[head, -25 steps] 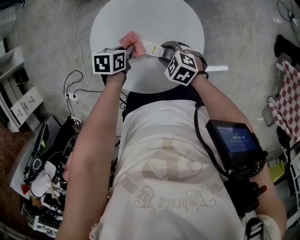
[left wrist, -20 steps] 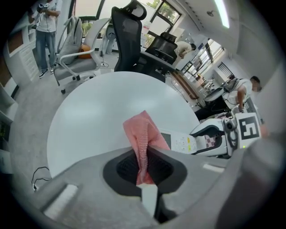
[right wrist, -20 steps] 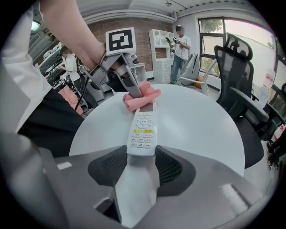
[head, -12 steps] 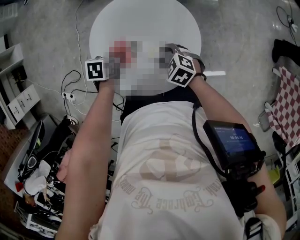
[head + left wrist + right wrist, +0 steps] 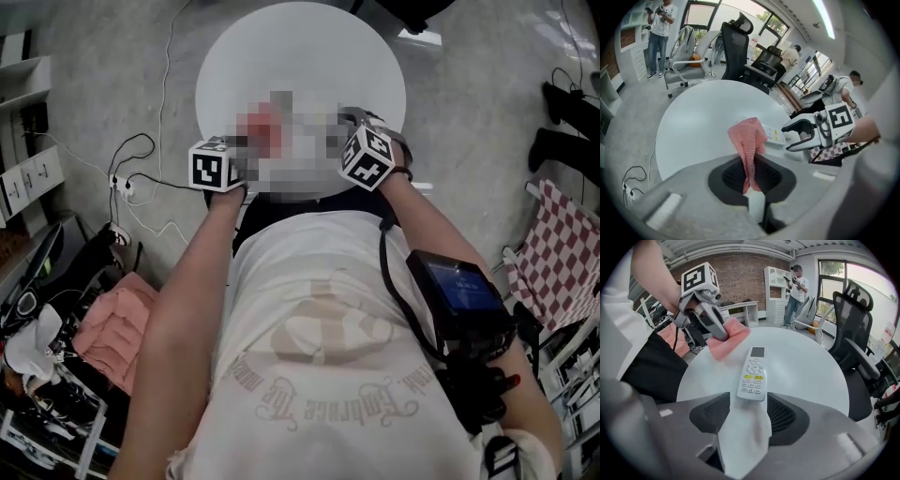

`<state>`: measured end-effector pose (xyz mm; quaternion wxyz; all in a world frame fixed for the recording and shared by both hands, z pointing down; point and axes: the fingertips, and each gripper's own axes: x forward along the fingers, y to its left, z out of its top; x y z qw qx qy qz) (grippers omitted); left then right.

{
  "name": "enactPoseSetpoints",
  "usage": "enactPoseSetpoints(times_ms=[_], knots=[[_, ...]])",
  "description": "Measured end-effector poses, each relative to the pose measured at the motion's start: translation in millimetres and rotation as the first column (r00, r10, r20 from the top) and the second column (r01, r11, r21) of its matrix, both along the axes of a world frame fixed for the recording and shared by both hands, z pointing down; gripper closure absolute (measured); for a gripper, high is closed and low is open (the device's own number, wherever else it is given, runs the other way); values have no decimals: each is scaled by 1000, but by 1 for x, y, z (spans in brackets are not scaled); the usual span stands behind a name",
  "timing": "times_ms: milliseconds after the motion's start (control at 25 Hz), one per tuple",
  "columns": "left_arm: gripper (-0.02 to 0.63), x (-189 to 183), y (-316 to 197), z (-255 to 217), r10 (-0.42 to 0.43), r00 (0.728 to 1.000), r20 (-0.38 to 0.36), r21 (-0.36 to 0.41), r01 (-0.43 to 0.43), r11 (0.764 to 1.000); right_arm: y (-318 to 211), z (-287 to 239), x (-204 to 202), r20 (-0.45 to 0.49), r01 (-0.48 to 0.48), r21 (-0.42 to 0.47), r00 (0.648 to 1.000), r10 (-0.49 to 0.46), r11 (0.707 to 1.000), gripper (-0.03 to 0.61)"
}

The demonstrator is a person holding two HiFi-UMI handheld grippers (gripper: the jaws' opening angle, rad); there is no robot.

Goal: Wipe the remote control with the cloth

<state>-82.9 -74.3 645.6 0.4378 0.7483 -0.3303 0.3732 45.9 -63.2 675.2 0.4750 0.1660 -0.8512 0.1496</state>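
A white remote control [image 5: 753,373] lies lengthwise on the round white table [image 5: 811,366], screen end pointing away. Its near end sits between the jaws of my right gripper [image 5: 749,404], which are opening, with a gap showing at the left pad. My left gripper [image 5: 750,164] is shut on a pink cloth [image 5: 749,140], which sticks up from its jaws just left of the remote [image 5: 774,136]. In the right gripper view the left gripper [image 5: 723,336] holds the cloth [image 5: 729,341] down on the table beside the remote's far end. A mosaic patch hides both jaw tips in the head view.
A black office chair [image 5: 855,333] stands at the table's far side, with a white chair [image 5: 682,70] beyond. Cables [image 5: 141,178] and a pink bundle [image 5: 108,328] lie on the floor at left, a checked cloth [image 5: 562,262] at right. People stand in the background.
My left gripper with the pink cloth has drawn off the remote, leftward and toward the table's near edge. The right gripper has stayed over the remote.
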Motion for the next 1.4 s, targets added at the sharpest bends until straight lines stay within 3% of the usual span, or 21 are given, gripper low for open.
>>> enactPoseSetpoints(times_ms=[320,600,760,840,960,1080,1240,1400], knots=[[597,0,35,-12,-124,988,-91,21,126,992,-20,-5,-5,-65,14,12,998,-13,1000,316],[597,-44,68,-57,-250,955,-157,37,259,965,-44,-28,-38,-156,-52,-36,987,46,998,298],[597,-60,79,-71,-274,947,-168,64,288,956,-48,-20,-38,-258,-57,-71,965,37,996,287],[597,-71,82,-75,-289,942,-172,75,305,949,-44,-15,-35,-311,-74,-95,950,41,993,318],[597,-82,88,-76,-322,929,-181,76,340,937,-49,-17,-40,-329,-52,-74,944,25,996,325],[597,-87,93,-75,-346,916,-203,66,365,928,-40,-13,-30,-356,-81,-119,934,34,990,328],[597,-93,87,-80,-351,902,-253,62,377,924,-29,-12,-24,-324,-239,-227,933,159,944,328],[597,-92,71,-88,-348,878,-329,49,384,922,-24,-25,-30,-197,-396,-354,917,346,848,330]])
